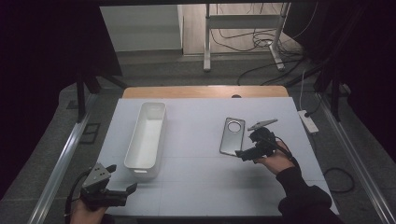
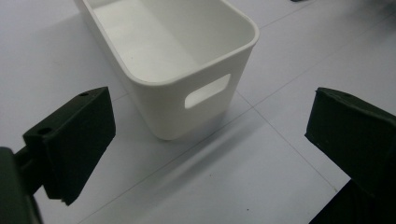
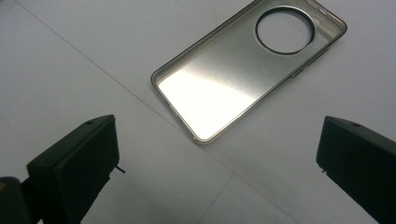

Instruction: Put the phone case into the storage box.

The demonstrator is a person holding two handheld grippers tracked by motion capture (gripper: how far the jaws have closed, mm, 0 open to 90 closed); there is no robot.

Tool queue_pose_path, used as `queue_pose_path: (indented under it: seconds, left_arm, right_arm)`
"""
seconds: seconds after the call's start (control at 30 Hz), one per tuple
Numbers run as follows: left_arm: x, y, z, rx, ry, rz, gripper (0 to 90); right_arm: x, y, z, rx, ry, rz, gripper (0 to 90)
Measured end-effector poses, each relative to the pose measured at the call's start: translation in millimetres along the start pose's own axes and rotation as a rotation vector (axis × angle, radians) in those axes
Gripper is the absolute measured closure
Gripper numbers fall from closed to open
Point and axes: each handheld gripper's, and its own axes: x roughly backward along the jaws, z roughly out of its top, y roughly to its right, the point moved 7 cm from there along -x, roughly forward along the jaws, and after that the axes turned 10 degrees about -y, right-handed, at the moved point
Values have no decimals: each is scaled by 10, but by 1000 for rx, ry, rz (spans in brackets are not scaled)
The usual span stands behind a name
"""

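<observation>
Phone case is what your right tongs are lined up on, so start from there. Those tongs stand wide open with nothing between them, hovering just above the tabletop. In the right gripper view the case lies flat just ahead of the jaws, apart from both, a little past their tips. Its near short end points back toward the gap, and its long axis runs away from you on a slant, up toward the far right, where the round camera cutout sits. That slant is what the coming move turns on: I judge you will need to turn your wrist so the jaws cross the narrow width of the case rather than its length.

From the high view, your right tongs sit just beside the case's near right corner, so this hand is clearly the nearer one.

Your left tongs are also wide open and hold nothing. They rest low at the near left of the tabletop, aimed at the near end of the white bin, well apart from the case. The bin lies lengthwise, left of the case, with open tabletop between them.
</observation>
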Motion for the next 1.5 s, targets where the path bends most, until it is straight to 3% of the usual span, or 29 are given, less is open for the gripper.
queue_pose_path:
  seconds: [0.2,0.7,0.93,1.03,1.27,1.33,1.5]
  left_arm:
    - [-2,0,1,-1,-1,0,22]
    - [-3,4,2,-7,-4,2,22]
    - [-6,8,2,-12,-5,3,22]
    - [-5,9,2,-13,-4,2,22]
    - [-6,13,2,-18,-6,3,22]
    - [-6,14,3,-17,-5,2,22]
    - [-6,14,3,-17,-4,2,22]
  right_arm:
    - [-58,21,55,-27,-25,17,0]
    - [-218,37,226,-32,-36,15,0]
    - [-264,42,287,-31,-37,3,68]
    - [-289,35,308,-15,-39,7,142]
    - [-336,6,328,34,-48,12,437]
    - [-349,0,328,48,-54,8,477]
    - [-399,-32,324,90,-74,8,676]
